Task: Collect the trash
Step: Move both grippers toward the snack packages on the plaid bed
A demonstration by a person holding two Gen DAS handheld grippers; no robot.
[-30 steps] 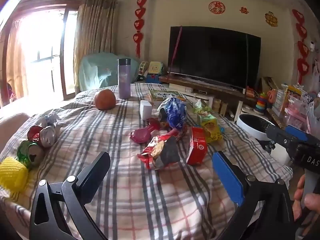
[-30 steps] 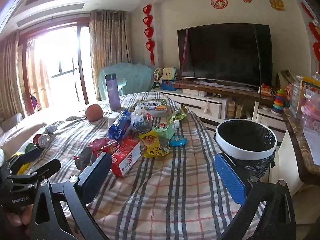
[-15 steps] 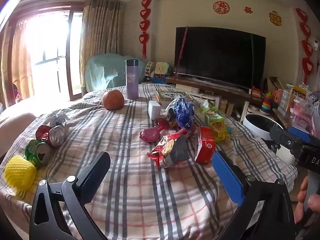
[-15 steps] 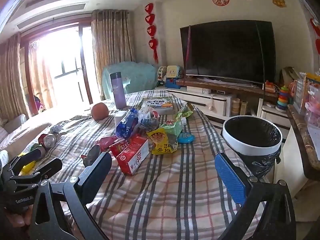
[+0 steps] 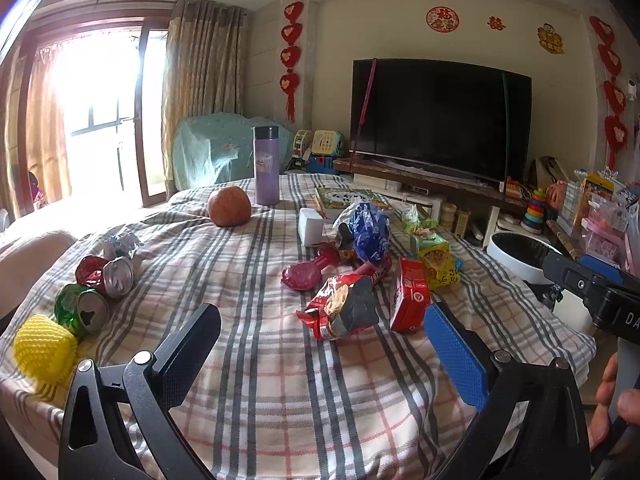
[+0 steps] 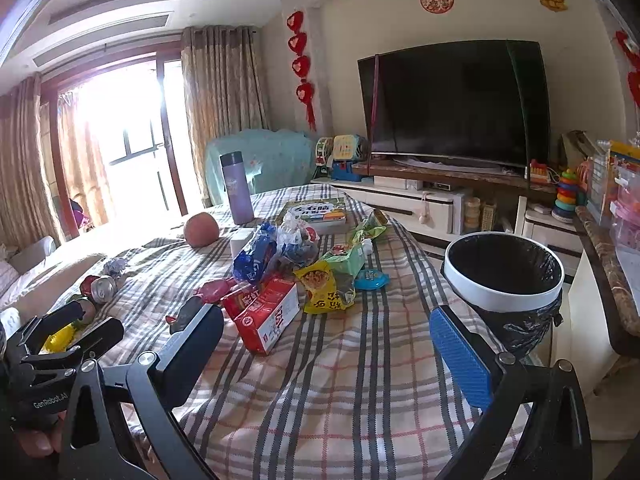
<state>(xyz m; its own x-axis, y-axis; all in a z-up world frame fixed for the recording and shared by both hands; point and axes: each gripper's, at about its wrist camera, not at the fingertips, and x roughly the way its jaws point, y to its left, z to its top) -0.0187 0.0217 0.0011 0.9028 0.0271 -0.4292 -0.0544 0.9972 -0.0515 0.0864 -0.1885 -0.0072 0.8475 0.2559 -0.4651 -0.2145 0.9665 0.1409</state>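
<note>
left claw (image 5: 320, 344) hanging spread wide, gripping nothing | right claw (image 6: 326, 340) likewise gaping, empty | wrappers and red box (image 6: 266, 316) lying mid-surface (image 6: 360, 380) | crushed cans (image 5: 106, 276) sitting at left edge | lined bin (image 6: 504, 276) standing just beside surface, right

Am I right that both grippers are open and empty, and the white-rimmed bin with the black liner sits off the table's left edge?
Not quite. The white-rimmed bin with the black liner sits off the right edge of the plaid-covered table, as the right wrist view shows. The rest holds: the left gripper and right gripper are both open and empty.
</note>
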